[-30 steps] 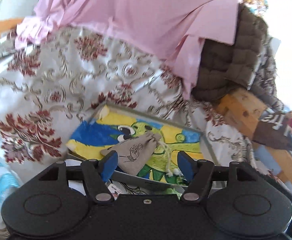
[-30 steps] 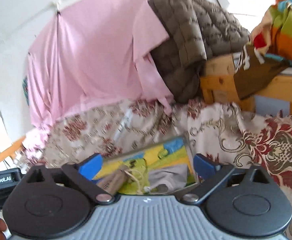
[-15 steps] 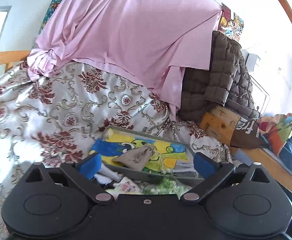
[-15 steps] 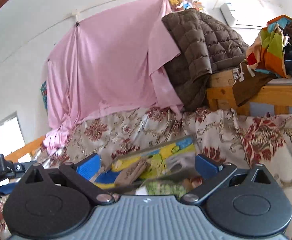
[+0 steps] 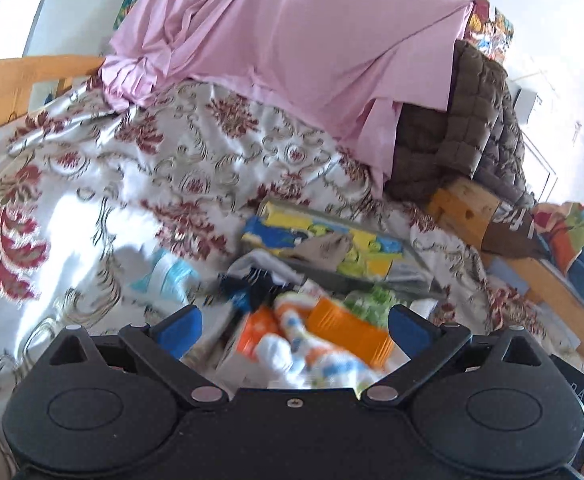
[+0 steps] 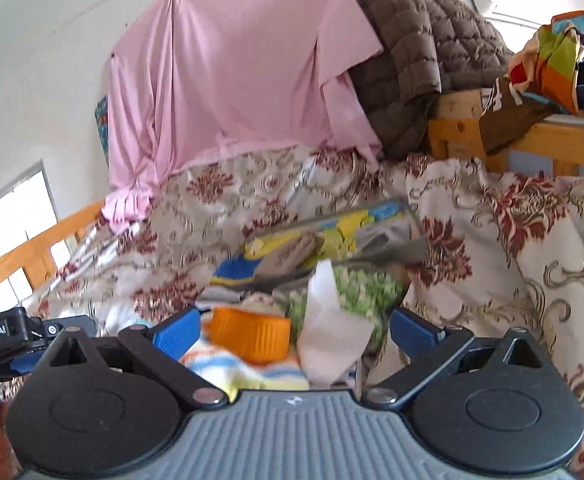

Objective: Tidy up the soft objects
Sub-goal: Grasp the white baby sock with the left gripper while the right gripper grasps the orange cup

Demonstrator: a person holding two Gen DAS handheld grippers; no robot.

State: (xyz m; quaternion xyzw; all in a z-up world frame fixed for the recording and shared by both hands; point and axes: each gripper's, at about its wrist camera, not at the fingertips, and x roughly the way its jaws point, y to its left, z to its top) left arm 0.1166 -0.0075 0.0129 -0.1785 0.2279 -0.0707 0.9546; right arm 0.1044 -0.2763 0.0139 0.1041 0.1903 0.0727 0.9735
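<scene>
A shallow tray with a bright cartoon picture (image 5: pixel 375 246) (image 6: pixel 383 216) lies on the flowered bedspread, and a beige drawstring pouch (image 5: pixel 325 246) (image 6: pixel 292 254) rests on it. Nearer to me is a blurred heap of soft things: an orange piece (image 5: pixel 347 330) (image 6: pixel 252 334), a white sock with coloured dots (image 5: pixel 311 364), a green patterned piece (image 5: pixel 371 304) (image 6: pixel 365 284), a white cloth (image 6: pixel 327 332) and a dark blue sock (image 5: pixel 248 292). My left gripper (image 5: pixel 293 328) and my right gripper (image 6: pixel 295 332) hang open over the heap, gripping nothing.
The flowered bedspread (image 5: pixel 92 184) covers the bed. A pink sheet (image 5: pixel 292 40) hangs behind it, beside a brown quilt (image 5: pixel 471 120) on a wooden frame (image 5: pixel 463 204). Clothes are piled at the right (image 6: pixel 551 60). A pale blue-and-white item (image 5: pixel 164 276) lies left of the heap.
Both grippers have drawn back from the tray, bringing the heap of soft things into view. The left jaws have widened, and the pouch stays on the tray.
</scene>
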